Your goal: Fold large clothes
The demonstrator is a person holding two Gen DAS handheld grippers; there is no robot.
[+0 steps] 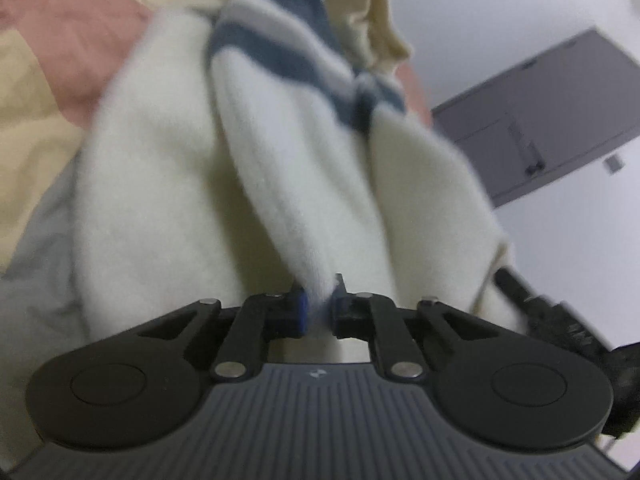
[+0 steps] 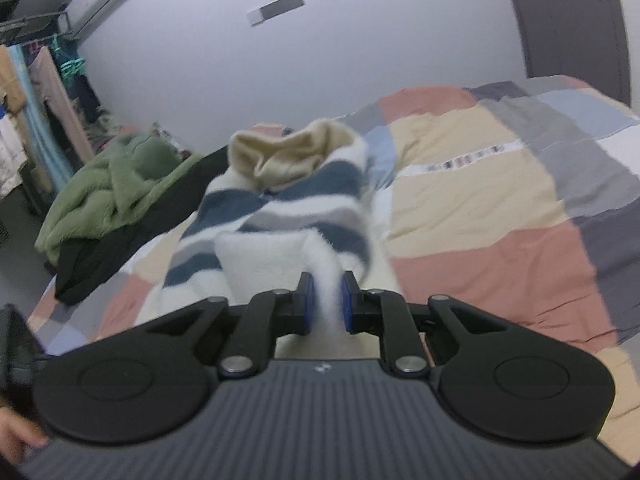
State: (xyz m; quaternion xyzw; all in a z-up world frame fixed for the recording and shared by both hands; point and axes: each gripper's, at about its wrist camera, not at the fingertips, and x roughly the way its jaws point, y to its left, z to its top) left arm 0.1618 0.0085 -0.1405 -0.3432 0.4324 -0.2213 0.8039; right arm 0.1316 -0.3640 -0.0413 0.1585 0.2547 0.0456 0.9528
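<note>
We hold the fluffy white sweater with blue and grey stripes tight in both jaws, left gripper and right gripper; it stretches long, straight ahead, over the patchwork bed.

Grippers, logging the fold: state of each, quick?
Left hand-held gripper: shut on the striped sweater.
Right hand-held gripper: shut on the striped sweater too.

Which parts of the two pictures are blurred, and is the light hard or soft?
Left wrist view: the sweater is smeared and soft, the left gripper body sharper; flat light, no hard shadows. Right wrist view: the sweater is blurred, the right gripper crisp; the quilt is fairly clear, the door bent by the fisheye.
</note>
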